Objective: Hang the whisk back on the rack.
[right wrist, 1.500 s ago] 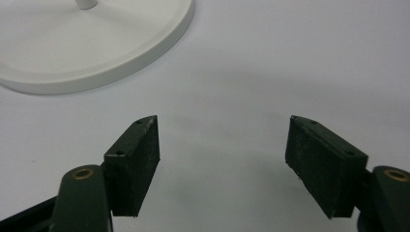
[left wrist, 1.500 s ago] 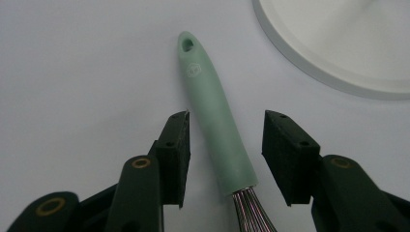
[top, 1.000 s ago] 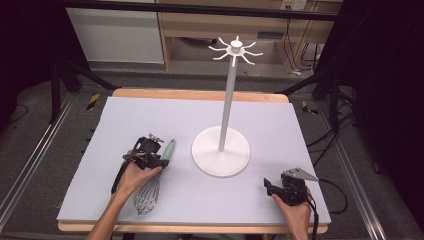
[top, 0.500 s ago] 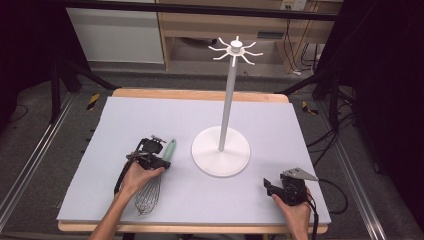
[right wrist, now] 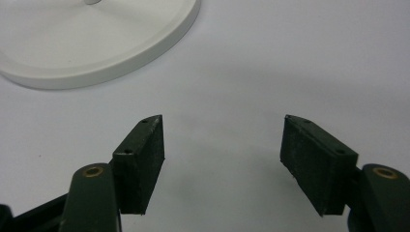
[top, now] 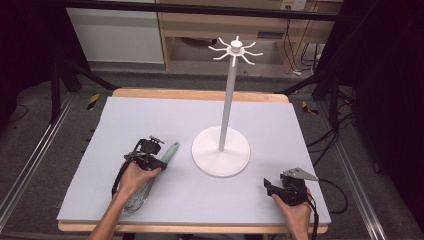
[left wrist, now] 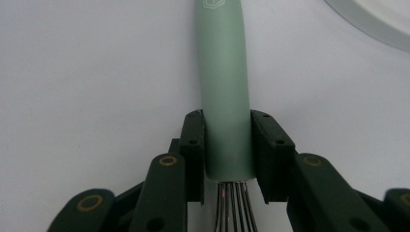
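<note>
- Two grippers are at work, and the left gripper (top: 159,161) is the one that counts: its jaws are clamped on the pale green handle of the whisk (left wrist: 225,92), pads pressing both sides just above where the wires begin.
- Lying flat on the grey mat (top: 150,115), the whisk sits at the front left, its long axis slanting from the wire head near the person's left hand (top: 134,175) up and away toward the stand's base.
- From the grip, the handle runs straight ahead between the fingers (left wrist: 193,145), so the free end points at the white stand (top: 221,150); the wire head trails back under the hand.
- Any lift would probably have to swing that long handle clear of the round base, which lies just beyond its tip, near but apart.
- High on the stand's pole, the hooks (top: 235,49) spread out like spokes, well above the mat.
- Far to the front right, the right gripper (top: 270,186) rests on the mat with its jaws apart and nothing between them; the base edge lies ahead of it.
- Whether the handle end has a hanging loop is hard to tell from the high view.
</note>
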Available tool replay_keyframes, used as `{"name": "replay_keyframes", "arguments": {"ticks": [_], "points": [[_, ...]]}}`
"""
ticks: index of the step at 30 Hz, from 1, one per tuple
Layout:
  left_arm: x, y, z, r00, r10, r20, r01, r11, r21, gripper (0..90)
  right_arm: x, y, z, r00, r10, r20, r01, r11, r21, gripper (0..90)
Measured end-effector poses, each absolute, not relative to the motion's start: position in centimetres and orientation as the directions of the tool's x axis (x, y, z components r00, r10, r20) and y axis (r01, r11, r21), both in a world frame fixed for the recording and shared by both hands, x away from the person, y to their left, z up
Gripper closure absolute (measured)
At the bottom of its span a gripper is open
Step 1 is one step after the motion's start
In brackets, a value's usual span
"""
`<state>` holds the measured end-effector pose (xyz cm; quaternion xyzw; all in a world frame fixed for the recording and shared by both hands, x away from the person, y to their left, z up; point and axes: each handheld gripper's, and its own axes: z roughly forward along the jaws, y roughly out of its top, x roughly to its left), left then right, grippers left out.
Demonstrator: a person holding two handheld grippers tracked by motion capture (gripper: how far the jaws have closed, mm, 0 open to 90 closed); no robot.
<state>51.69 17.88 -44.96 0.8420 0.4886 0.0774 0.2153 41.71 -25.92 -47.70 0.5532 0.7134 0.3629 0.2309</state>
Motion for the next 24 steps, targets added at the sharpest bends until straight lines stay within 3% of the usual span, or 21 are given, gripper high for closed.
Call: {"name": "replay_keyframes", "arguments": {"ticks": [24], "points": [[51.81, 18.06, -43.98, 0.573, 0.820, -0.008, 0.722, -0.500, 0.478, 60.3, 41.69, -25.97, -47.71, -0.282, 0.957, 0.074, 0.622, 0.124, 0.774, 31.3]]}}
